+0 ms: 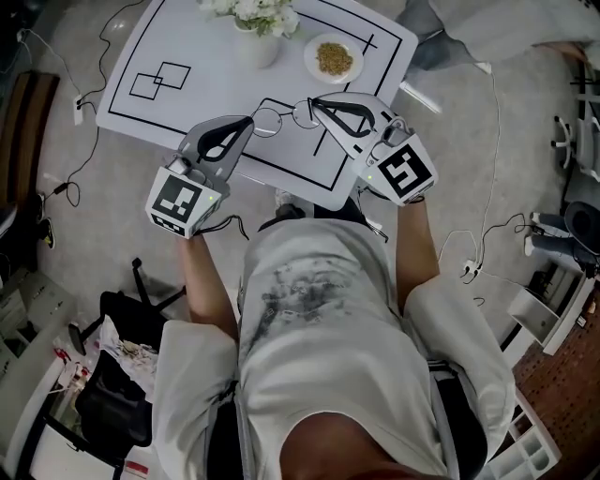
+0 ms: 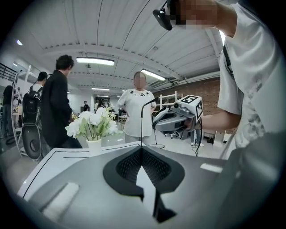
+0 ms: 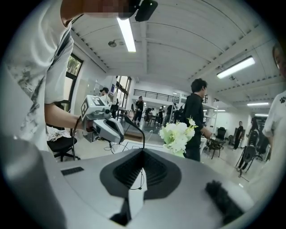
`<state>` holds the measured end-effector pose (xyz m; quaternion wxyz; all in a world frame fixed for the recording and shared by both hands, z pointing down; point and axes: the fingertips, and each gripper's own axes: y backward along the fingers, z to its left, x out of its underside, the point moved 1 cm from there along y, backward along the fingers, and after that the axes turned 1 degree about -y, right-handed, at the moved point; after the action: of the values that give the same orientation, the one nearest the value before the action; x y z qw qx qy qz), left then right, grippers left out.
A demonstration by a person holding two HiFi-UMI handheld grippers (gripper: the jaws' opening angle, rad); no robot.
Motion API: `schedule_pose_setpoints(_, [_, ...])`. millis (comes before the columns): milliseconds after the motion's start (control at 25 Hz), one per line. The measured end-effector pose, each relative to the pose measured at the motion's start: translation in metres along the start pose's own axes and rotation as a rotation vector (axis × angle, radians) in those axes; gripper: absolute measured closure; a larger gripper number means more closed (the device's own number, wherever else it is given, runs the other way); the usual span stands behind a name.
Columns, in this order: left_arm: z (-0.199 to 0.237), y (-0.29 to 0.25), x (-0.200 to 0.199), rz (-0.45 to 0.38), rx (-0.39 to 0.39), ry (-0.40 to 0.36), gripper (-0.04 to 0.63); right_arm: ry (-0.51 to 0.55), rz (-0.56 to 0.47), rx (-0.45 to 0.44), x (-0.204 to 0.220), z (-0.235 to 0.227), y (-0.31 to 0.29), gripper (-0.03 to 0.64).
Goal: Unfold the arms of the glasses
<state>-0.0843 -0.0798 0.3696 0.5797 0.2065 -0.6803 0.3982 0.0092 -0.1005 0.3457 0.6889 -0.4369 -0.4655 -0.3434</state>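
The glasses [image 1: 284, 118] hang in the air between the two tongs, clear of the desk [image 1: 187, 103] and over its near edge. The left tongs [image 1: 249, 120] are clenched at the left end of the glasses, and a thin black arm [image 2: 142, 120] rises straight out of their closed tips. The right tongs [image 1: 315, 101] are clenched at the other end. In the right gripper view a second thin arm and a loop of wire rim show at their tips. The two lenses sit side by side between the tips.

The unfolding looks to be in hand, with both ends pinched. Whether either arm is swung fully out I cannot tell. The next move likely calls for one pair of tongs to hold steady while the other eases its arm round the hinge, gently, since such thin wire could bend or slip from the grip.

Beyond the tongs a white vase [image 1: 258, 49] holds white flowers [image 1: 253, 11]. Beyond the right tongs, just beside the vase, a small white dish [image 1: 310, 56] holds brownish grains [image 1: 335, 59].
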Motion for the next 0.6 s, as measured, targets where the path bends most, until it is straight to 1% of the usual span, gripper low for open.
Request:
schedule_pose_setpoints(200, [0.003, 0.003, -0.003, -0.029, -0.037, -0.018, 0.589, -0.01, -0.014, 0.07, -0.006, -0.005, 0.0, 0.6])
schedule_pose_setpoints(400, [0.008, 0.005, -0.006, -0.05, -0.081, -0.014, 0.588, -0.048, -0.044, 0.14, -0.011, -0.011, -0.001, 0.6])
schedule_pose_setpoints(600, [0.013, 0.009, -0.008, -0.065, -0.128, -0.005, 0.588, -0.089, -0.076, 0.19, -0.015, -0.016, -0.001, 0.6])
